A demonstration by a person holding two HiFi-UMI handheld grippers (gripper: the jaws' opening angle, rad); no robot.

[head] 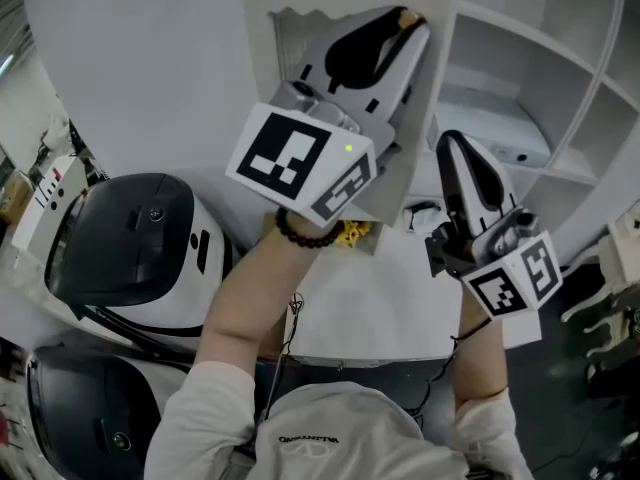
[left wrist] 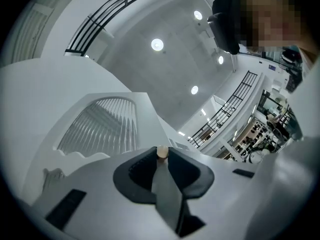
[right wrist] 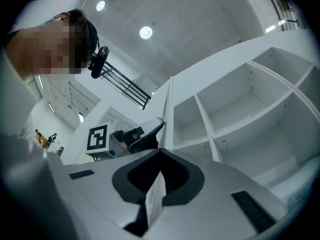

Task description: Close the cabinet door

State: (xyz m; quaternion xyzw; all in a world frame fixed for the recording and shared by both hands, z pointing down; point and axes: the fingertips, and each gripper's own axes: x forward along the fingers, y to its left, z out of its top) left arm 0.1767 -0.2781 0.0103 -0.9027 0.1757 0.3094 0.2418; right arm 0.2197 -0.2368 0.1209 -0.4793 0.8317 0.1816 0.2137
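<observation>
White cabinet door point(head: 288, 38): two grippers, left gripper point(head: 402, 24) seemingly pinching its one knob point(left wrist: 162, 152), right gripper point(head: 450, 143) jaws together.

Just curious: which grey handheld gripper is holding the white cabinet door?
The left gripper, shut on the small tan door knob; the right gripper holds nothing.

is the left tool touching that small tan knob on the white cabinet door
Touching. The left gripper view shows the left tool shut on the small tan knob of the white louvred cabinet door.
</observation>
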